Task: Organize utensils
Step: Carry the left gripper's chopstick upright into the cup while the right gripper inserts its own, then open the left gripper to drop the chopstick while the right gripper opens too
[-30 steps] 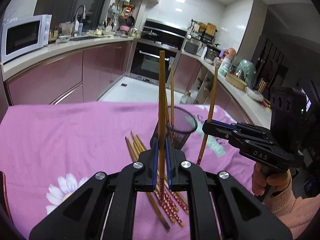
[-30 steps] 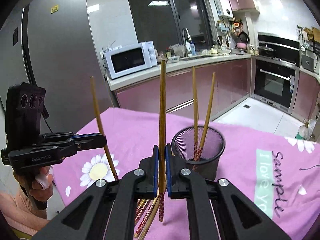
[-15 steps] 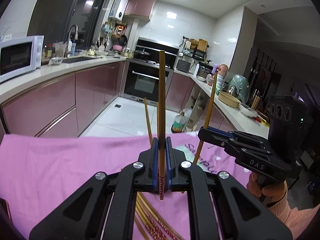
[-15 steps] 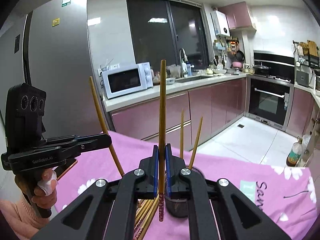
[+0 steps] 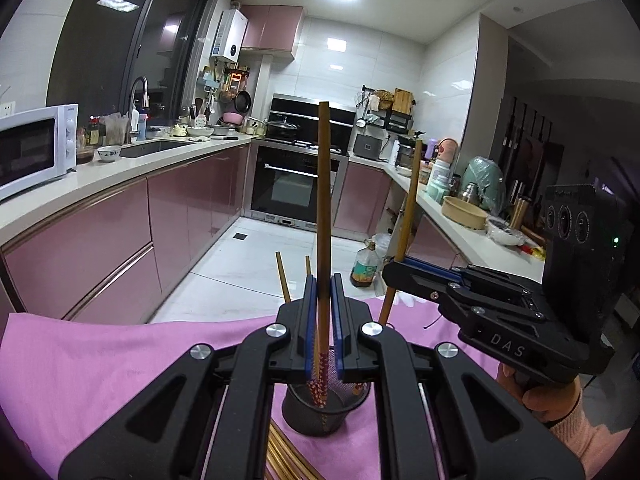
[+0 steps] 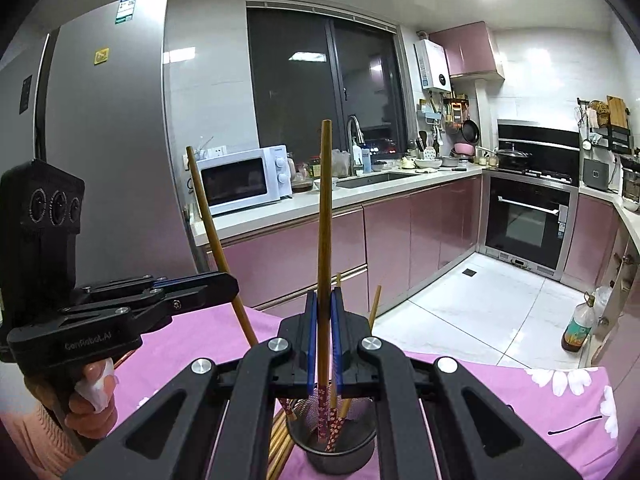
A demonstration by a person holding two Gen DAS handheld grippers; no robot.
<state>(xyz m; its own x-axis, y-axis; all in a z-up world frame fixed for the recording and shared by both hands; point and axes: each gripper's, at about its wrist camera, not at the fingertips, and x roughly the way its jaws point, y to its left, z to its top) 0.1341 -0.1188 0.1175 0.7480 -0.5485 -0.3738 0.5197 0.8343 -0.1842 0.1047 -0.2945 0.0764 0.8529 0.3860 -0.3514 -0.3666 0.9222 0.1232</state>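
Note:
My left gripper (image 5: pixel 321 300) is shut on an upright wooden chopstick (image 5: pixel 323 200) whose patterned lower end dips into the black mesh cup (image 5: pixel 320 416) below. My right gripper (image 6: pixel 323 320) is shut on another upright chopstick (image 6: pixel 325 220) with its patterned end inside the same cup (image 6: pixel 340 450). Two more chopsticks (image 6: pixel 374 304) stand in the cup. Each gripper shows in the other's view, the right one (image 5: pixel 396 272) and the left one (image 6: pixel 230 284), both holding chopsticks above the cup.
The cup stands on a pink floral tablecloth (image 5: pixel 100 368). Loose chopsticks (image 5: pixel 280 460) lie on the cloth beside the cup, also seen in the right wrist view (image 6: pixel 280 444). Kitchen counters, a microwave (image 6: pixel 244 178) and an oven (image 5: pixel 292 192) are behind.
Both grippers have moved over the cup and come down, so both held chopsticks now have their lower ends inside it. The cloth and loose chopsticks have dropped low in both views.

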